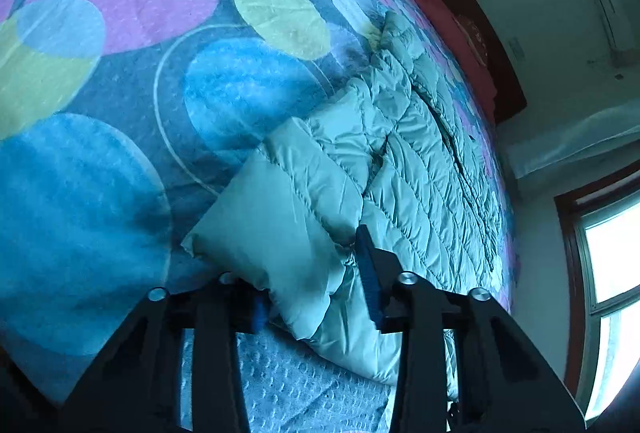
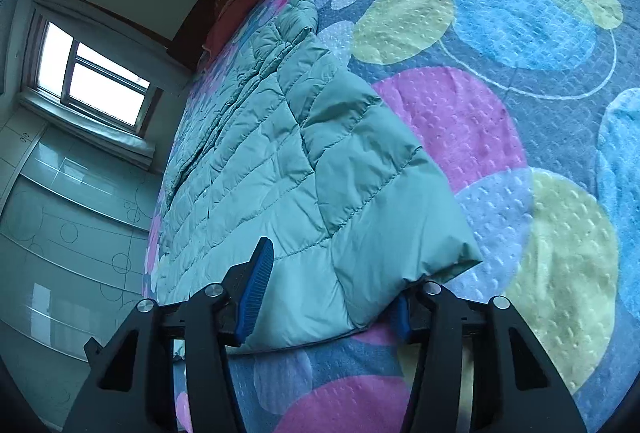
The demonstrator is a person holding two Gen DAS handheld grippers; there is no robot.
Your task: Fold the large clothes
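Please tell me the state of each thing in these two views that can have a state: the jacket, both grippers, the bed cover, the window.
Quilted jacket: lying flat on the bed, bottom corners between the jaws.
Left gripper: jaws open around one hem corner.
Right gripper: jaws open around the other hem corner.
Bed cover: spread out under the jacket.
Window: appears closed.

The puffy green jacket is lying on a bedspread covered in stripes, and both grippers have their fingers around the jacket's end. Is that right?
Not quite. The bedspread has big coloured circles, not stripes; the right wrist view shows them clearly. The rest holds: the puffy green jacket lies on it, with the left gripper and right gripper around its near end.
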